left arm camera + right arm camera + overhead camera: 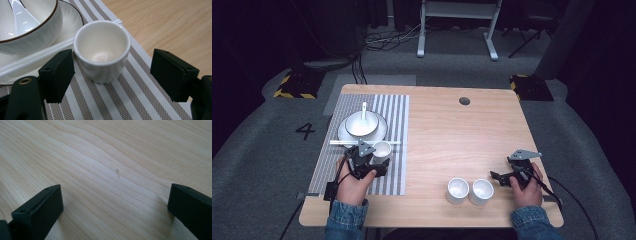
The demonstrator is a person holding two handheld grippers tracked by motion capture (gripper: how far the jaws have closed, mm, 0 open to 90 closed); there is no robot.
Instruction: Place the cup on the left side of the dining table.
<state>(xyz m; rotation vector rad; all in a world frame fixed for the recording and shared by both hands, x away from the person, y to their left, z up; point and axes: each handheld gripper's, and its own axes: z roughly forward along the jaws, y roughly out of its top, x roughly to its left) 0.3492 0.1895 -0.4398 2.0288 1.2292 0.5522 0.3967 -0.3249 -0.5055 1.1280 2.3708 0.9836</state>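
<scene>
A small white handleless cup (102,50), glossy and empty, stood upright on the striped placemat (130,97) between the spread jaws of the left hand-held gripper (111,75), untouched by either. Beside it lay white chopsticks (37,58) against a plate (71,18) holding a bowl (30,30) and spoon (18,17). The high view showed two more cups (469,191) near the right hand-held gripper (502,177), jaws apart over the bare wooden surface (105,170), and a "4" (305,131) on the floor

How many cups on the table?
3: one cup on the mat between the left gripper's open jaws, two side by side near the right gripper.
</scene>
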